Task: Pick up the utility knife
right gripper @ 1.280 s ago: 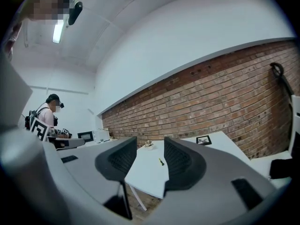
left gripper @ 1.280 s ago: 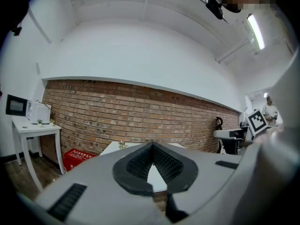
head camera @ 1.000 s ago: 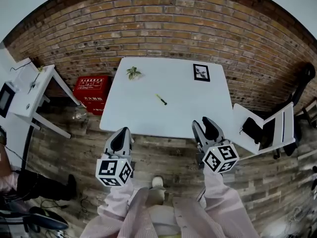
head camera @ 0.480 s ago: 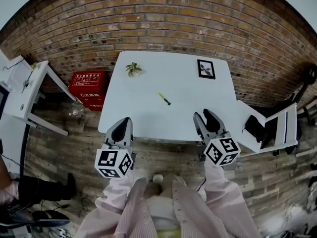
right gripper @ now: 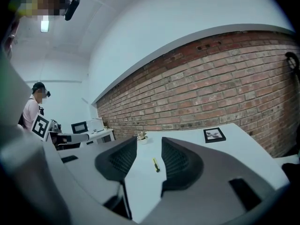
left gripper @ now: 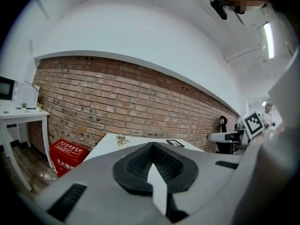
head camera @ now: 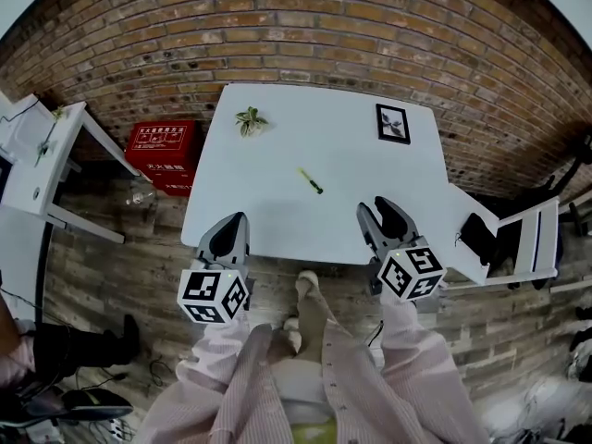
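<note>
Reaching forward from the body, both forearms in pink striped sleeves point(head camera: 277, 377) hold their grippers level at the near edge of the white table point(head camera: 268, 215), marker cubes toward the person and jaws pointing across the tabletop at the brick wall point(head camera: 305, 35). The left gripper point(head camera: 227, 237) sits over the table's near left corner; its own view shows the two dark pads pressed together with nothing between them. The right gripper point(head camera: 387, 224) sits over the near edge toward the table's right side, its jaws spread apart and empty.

Through that gap, the right gripper view looks at the utility knife point(right gripper: 155, 164), yellow-green with a dark end. It lies flat near the middle of the table, well beyond both grippers and touched by neither. At the table's far left stands a small potted plant point(head camera: 250, 120); at its far right lies a black-framed picture point(head camera: 392, 123). A red box point(head camera: 159, 151) rests on the floor left of the table, against the wall.
</note>
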Tool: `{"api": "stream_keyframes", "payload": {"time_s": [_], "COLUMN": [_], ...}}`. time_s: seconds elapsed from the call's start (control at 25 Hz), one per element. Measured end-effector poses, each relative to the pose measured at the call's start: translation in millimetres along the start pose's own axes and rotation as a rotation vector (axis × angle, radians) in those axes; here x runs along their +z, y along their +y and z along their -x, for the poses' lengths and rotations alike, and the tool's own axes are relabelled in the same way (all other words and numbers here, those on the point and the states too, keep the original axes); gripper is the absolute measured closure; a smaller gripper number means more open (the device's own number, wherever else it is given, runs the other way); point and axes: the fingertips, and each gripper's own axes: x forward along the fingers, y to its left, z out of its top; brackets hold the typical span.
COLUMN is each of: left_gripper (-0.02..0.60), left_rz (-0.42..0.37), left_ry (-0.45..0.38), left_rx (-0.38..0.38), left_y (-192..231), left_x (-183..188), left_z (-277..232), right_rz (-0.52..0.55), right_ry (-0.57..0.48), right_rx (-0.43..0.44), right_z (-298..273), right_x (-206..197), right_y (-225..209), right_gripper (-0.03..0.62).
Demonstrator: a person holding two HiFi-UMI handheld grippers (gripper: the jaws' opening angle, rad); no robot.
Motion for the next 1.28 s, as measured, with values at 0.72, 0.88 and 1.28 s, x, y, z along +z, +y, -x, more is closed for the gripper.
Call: {"api": "stream_keyframes", "payload": {"time_s": [0.72,0.88,1.28], "left_gripper": [0.589,0.589,0.589], "left_rz": [0.119,0.141,0.195], "left_ry": [0.17,0.204,0.276], "left_rx": [0.038,0.055,0.086], "left_y": [33,39,42], "left_x": [-46,-57,-84], "left_z": [-105,-122,-147], "right_rz": [0.088,0.115,0.141], "right_ry": [0.299,0.368,0.522], "right_rx": [0.179,0.229,0.326], "right_z": [-134,-155,-183], "right_x": [-49,-63,-103], "right_y": [-18,-17,-15], "right_gripper": [0.427,0.427,0.427]}}
